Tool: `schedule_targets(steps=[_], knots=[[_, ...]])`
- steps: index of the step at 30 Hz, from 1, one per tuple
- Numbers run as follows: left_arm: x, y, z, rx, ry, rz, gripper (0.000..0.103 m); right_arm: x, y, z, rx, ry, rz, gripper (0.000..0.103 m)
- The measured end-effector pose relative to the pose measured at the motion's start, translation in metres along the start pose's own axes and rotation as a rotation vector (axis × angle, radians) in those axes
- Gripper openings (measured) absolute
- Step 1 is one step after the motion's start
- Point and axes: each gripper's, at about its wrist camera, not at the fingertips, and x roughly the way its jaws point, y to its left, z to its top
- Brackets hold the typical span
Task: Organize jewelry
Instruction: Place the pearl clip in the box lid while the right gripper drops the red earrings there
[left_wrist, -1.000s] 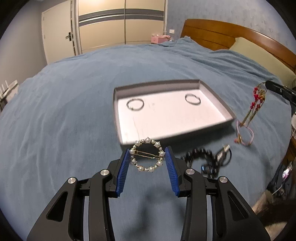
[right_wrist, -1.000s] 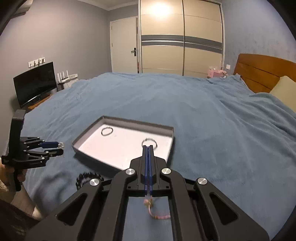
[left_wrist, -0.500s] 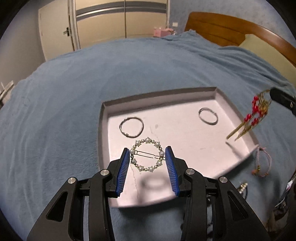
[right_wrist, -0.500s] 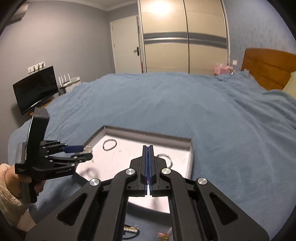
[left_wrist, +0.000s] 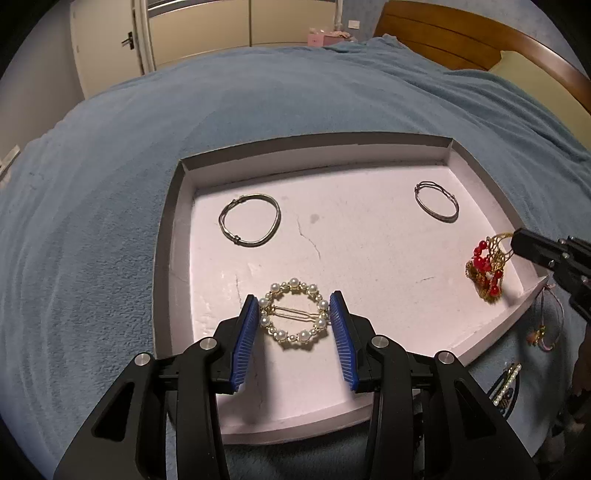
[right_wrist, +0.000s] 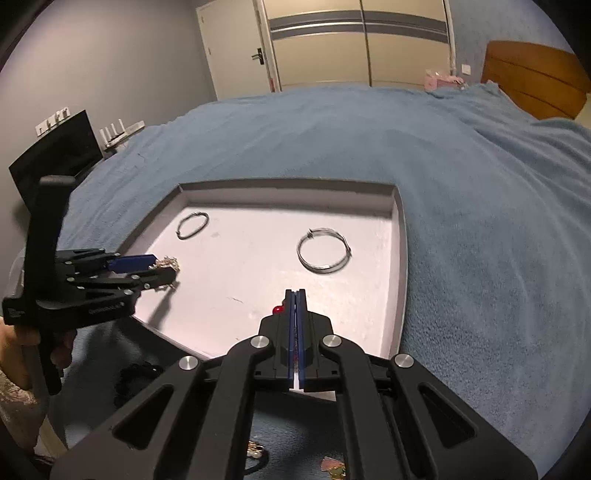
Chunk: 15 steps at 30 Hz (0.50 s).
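Pinching a round pearl clip (left_wrist: 293, 315), left gripper (left_wrist: 294, 318); right gripper (right_wrist: 295, 295) pressed together.

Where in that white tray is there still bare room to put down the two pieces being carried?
The tray floor is bare in the middle, between the two silver bangles, and along its near edge. The pearl ring clip and red bead ornament crowd the near left and right corner.

My black grippers, blue-padded, work over a pale pink tray (left_wrist: 177, 236) with grey walls on a blue blanket (left_wrist: 92, 184); white pearls ring my gold clip (left_wrist: 293, 314), red beads stud the gold ornament (left_wrist: 485, 269).
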Motion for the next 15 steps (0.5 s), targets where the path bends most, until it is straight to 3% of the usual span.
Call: schedule_targets(steps=[7, 11, 12, 14, 15], knots=[[-0.008, -0.003, 0.001, -0.010, -0.037, -0.007, 0.065, 0.005, -0.006, -0.003, 0.024, 0.015, -0.008, 0.001], [-0.019, -0.002, -0.002, -0.012, -0.055, -0.010, 0.070, 0.002, -0.007, -0.001, 0.033, 0.009, -0.017, 0.004], [-0.021, -0.002, -0.003, -0.012, -0.058, -0.010, 0.072, 0.000, -0.007, -0.001, 0.037, 0.007, -0.018, 0.008], [-0.028, -0.002, -0.005, -0.014, -0.071, -0.006, 0.077, -0.005, -0.008, 0.001, 0.043, -0.008, -0.018, 0.031], [-0.033, -0.002, -0.006, -0.019, -0.081, -0.006, 0.079, -0.011, -0.008, 0.001, 0.046, -0.024, -0.020, 0.035]])
